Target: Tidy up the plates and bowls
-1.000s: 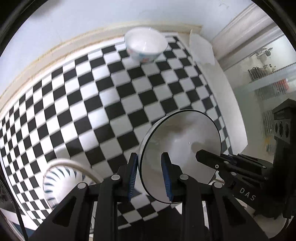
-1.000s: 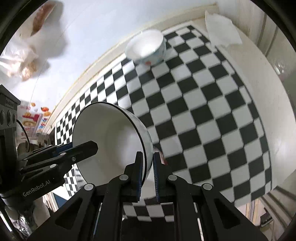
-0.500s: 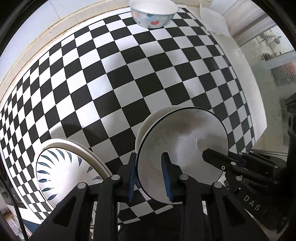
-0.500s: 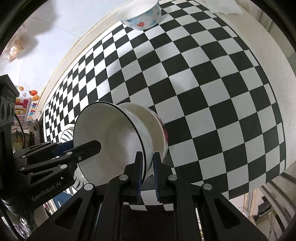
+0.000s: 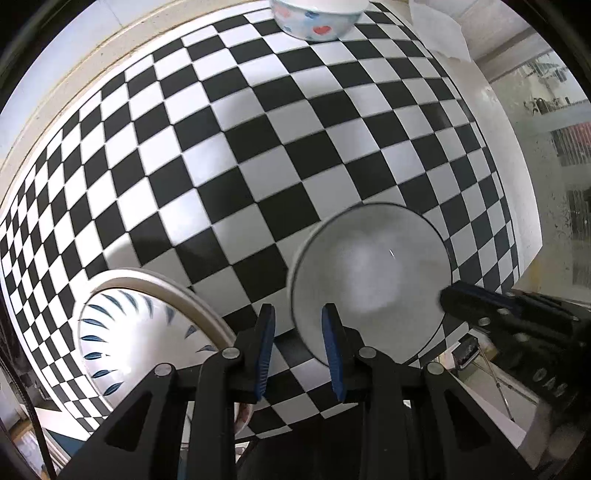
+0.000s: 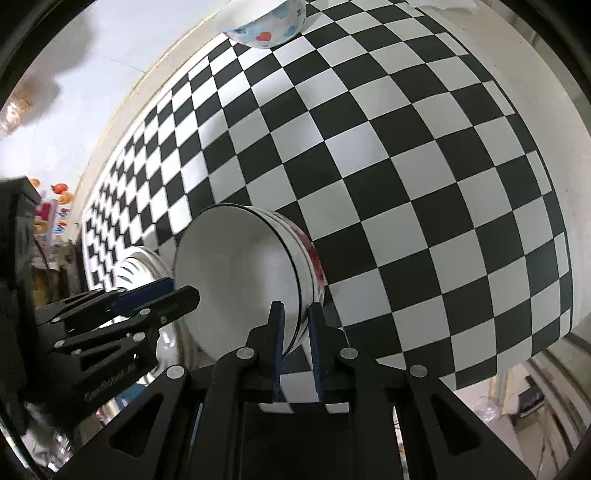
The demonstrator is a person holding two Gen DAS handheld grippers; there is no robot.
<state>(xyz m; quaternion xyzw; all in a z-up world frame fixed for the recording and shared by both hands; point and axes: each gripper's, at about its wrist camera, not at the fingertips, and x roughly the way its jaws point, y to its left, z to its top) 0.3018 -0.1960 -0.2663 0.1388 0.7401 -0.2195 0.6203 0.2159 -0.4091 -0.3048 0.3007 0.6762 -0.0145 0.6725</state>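
Change: both grippers have come down since a second ago, and the white bowl (image 6: pixel 236 280) I carried tilted above the cloth now sits nested in another bowl (image 6: pixel 314 266) on the checkered cloth (image 5: pixel 229 155).
Left gripper (image 5: pixel 298 347): I have it pointing steeply down, jaws a modest gap apart, straddling the near rim of the white bowl; its right pad (image 5: pixel 332 350) lies inside the bowl. I cannot tell from here whether the pads press on the rim.
Right gripper (image 6: pixel 295 347): also pitched steeply down, on the opposite rim. Its jaws are opening, with the stacked rims between them, and a thin gap shows at the pads.
White bowl: black-edged, plain inside, level in the lower bowl, which shows red marks on its outer wall.
Plate (image 5: pixel 140 332): blue leaf pattern, just left of the stack in my left view, partly under the left gripper's frame.
Heart bowl (image 5: pixel 317 18): at the far edge of the cloth, well apart from the stack.
Napkin (image 5: pixel 439 33): white, beside the far right corner of the cloth.
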